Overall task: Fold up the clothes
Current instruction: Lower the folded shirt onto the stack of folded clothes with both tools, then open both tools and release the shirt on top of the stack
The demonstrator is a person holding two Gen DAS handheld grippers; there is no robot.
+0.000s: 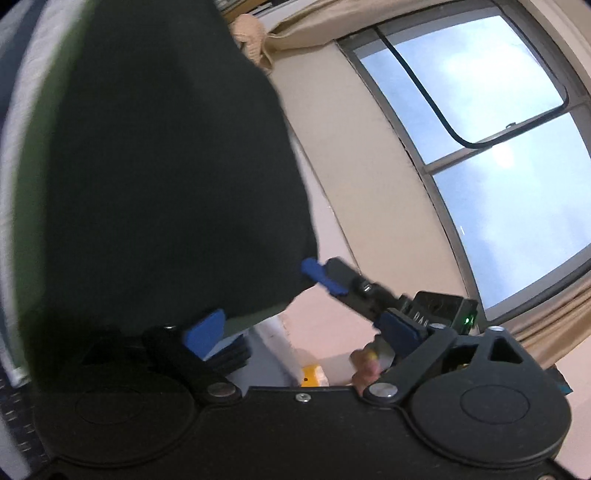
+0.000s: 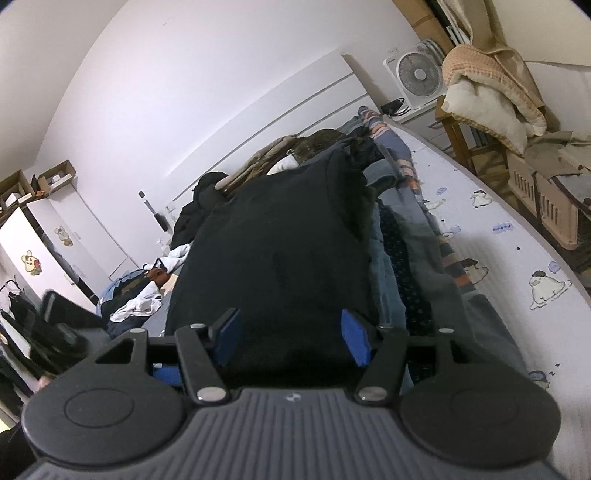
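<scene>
- The dark garment [image 2: 280, 240] is the thing being folded. In the right wrist view it stretches from the gripper out over the bed [image 2: 498, 266], on top of the other clothes.
- The right gripper [image 2: 291, 338] has a thick bunch of this garment between its two blue pads. The pads press on the cloth from both sides, so it is gripping it.
- In the left wrist view the same garment [image 1: 155, 166] hangs up high and fills most of the left side, blurry and dark.
- The left gripper [image 1: 301, 330] has its blue pads spread far apart. The bottom edge of the garment hangs by the left pad, but the pads do not squeeze it, so this gripper is let go.
- Behind it is a big window [image 1: 498, 147] with a tan curtain [image 1: 314, 29] along the top.
- A pile of clothes [image 2: 399, 236] lies on the bed: blue, grey and striped ones, all jumbled. The bed sheet is white with little cartoon pictures.
- Two open cardboard boxes [image 2: 55, 175] sit on top of a white cupboard [image 2: 33, 240] at the left. Small things are inside, too tiny to tell what.
- Beige plastic baskets [image 2: 550, 210] stand beside the bed at the right. A greyish cloth [image 2: 561, 151] lies over their tops. Inside is dark, so I cannot tell what they hold.
- A wooden chair [image 2: 461, 136] holds a white pillow [image 2: 480, 107] and a peach blanket [image 2: 476, 66].
- A white box fan [image 2: 417, 74] stands near the wall.
</scene>
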